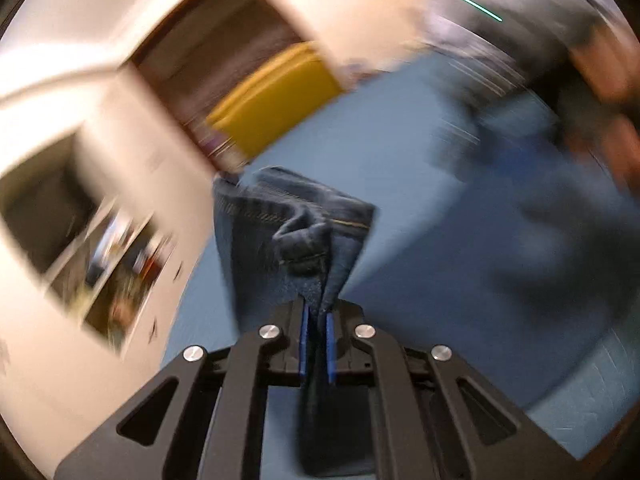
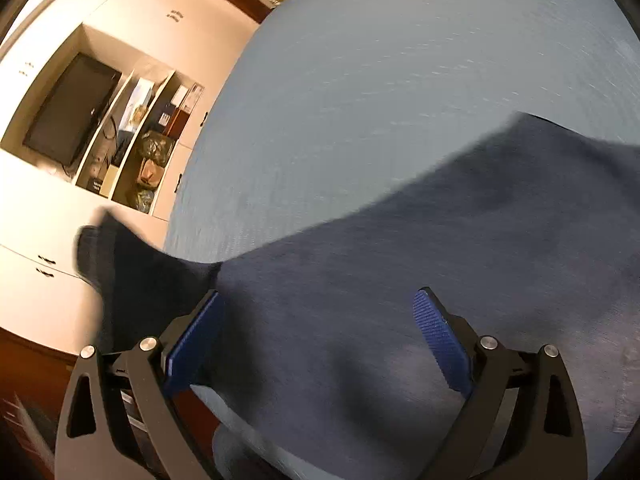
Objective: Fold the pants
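In the left wrist view my left gripper is shut on a bunched edge of the dark blue denim pants, and the cloth stands up ahead of the blue pads, showing a stitched seam. The picture is smeared by motion. In the right wrist view my right gripper is open wide above the pants, which lie spread over the light blue surface. Nothing sits between its blue pads. One part of the pants hangs over the surface's left edge.
A person's arm and grey sleeve blur at the upper right of the left wrist view. White cabinets with a dark screen and cluttered shelves stand left of the surface. A yellow object sits beyond its far edge.
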`<state>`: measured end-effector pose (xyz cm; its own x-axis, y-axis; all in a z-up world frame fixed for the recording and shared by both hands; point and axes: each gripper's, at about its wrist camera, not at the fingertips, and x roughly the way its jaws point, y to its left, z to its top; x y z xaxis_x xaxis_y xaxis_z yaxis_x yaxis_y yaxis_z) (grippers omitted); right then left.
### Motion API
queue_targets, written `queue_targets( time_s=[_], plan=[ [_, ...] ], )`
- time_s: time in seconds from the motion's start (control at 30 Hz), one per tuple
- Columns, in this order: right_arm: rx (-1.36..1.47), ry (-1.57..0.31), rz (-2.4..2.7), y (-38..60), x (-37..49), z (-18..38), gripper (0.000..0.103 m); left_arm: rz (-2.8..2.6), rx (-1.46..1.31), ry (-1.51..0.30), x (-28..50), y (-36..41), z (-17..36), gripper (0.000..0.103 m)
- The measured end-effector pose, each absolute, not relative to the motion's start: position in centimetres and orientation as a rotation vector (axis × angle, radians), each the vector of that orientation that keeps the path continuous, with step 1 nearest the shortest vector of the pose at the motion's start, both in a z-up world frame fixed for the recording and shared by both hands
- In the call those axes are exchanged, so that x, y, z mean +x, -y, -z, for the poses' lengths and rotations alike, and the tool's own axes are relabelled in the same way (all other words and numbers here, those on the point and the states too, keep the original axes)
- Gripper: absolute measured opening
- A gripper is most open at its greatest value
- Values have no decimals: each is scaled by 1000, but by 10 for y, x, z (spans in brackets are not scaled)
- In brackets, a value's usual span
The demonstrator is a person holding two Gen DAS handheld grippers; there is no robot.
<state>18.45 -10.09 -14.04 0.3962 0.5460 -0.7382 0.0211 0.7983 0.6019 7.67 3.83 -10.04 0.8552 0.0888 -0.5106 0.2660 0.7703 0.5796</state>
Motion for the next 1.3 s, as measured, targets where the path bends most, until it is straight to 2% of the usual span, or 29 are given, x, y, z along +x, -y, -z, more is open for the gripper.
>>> queue_targets(
  time_s=[0.07,0.17,0.23,0.3,0.37,0.43,0.53,0.6,0.63,0.73,0.97,1.3],
  plan=[
    [608,-1134,-345,122,172,148,91,187,808,-584,60,6,159,7],
    [638,-1144,-350,132,160,156,91,155,952,-554,42,29,205,15],
    [641,-1146,-373,144,158,154,91,119,965,-506,33,28,209,27],
    [647,-1149,-394,149,159,153,91,64,962,-451,30,21,205,55],
    [661,-1156,-406,155,157,158,91,59,1016,-420,29,20,207,59],
    [680,-1165,-422,150,157,160,91,84,1050,-424,29,24,208,55],
    [674,-1189,-440,132,165,162,91,150,1091,-460,30,37,214,36],
    [670,-1208,-443,127,167,164,91,197,1083,-503,32,42,215,15],
    [666,-1222,-439,123,168,166,91,210,1081,-515,32,43,217,13],
    [652,-1258,-428,114,172,169,91,207,1051,-496,28,48,214,9],
    [783,-1339,-481,94,179,177,91,204,821,-482,39,21,162,9],
    [821,-1414,-519,49,187,188,91,222,770,-478,38,6,147,8]
  ],
)
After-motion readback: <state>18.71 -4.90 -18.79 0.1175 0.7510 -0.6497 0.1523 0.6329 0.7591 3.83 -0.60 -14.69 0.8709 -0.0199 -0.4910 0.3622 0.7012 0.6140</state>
